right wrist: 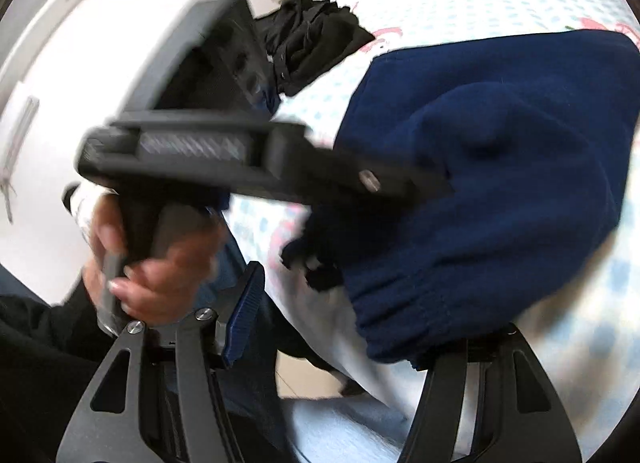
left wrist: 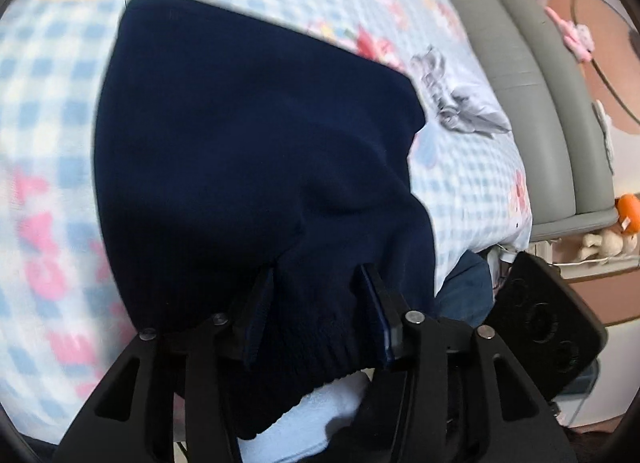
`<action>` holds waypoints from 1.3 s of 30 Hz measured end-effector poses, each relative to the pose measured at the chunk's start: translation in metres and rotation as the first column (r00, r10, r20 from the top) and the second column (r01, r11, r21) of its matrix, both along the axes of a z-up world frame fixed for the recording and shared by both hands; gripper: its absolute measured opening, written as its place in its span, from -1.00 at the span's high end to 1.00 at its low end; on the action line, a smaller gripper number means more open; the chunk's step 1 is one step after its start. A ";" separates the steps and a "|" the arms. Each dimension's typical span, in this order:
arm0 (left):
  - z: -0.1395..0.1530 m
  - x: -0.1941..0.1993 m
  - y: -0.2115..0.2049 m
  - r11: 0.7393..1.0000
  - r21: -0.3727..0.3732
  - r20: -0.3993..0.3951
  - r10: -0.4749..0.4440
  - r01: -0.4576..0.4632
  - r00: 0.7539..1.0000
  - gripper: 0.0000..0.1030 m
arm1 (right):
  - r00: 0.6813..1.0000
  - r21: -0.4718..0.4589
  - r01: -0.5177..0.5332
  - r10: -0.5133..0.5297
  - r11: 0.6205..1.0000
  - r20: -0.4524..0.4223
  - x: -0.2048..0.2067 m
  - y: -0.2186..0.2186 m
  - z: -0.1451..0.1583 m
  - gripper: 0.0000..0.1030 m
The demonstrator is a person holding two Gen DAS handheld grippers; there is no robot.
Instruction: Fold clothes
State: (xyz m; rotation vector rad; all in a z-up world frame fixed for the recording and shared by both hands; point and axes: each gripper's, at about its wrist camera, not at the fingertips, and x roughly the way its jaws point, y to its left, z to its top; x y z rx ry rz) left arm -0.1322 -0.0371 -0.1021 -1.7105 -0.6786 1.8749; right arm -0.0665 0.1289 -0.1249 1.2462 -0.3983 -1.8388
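We hold a navy knit garment [left wrist: 256,167] spread on the checked bedsheet [left wrist: 52,111], its ribbed hem at the near edge of the bed. Our left tool [left wrist: 320,299] pinches that hem: knit bunches between its 2 fingers, and the rest of the cloth runs straight ahead of it, long axis pointing away from us up the bed. Our right tool [right wrist: 348,323] stands spread wide and grips nothing; the hem lies draped over its right side, while the left hand [right wrist: 160,263] shows just ahead of it. The left tool is the one on the cloth, so we judge any fold would carry the hem forward along that axis. A black garment [right wrist: 312,43] lies farther up the bed.
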 end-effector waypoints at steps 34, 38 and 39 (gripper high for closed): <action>0.030 0.039 -0.045 0.988 -0.145 -0.423 -0.021 -0.045 0.906 0.13 | 0.968 0.126 0.169 -0.140 0.978 -0.207 -0.083 0.062 0.043 -0.32; 0.053 0.036 -0.040 0.984 -0.179 -0.512 -0.074 -0.022 0.856 0.43 | 0.971 0.154 0.116 -0.080 0.981 -0.227 -0.089 0.064 0.044 0.36; 0.060 0.029 -0.041 0.985 -0.170 -0.523 -0.078 -0.014 0.849 0.44 | 0.971 0.161 0.103 -0.064 0.982 -0.231 -0.091 0.064 0.044 0.40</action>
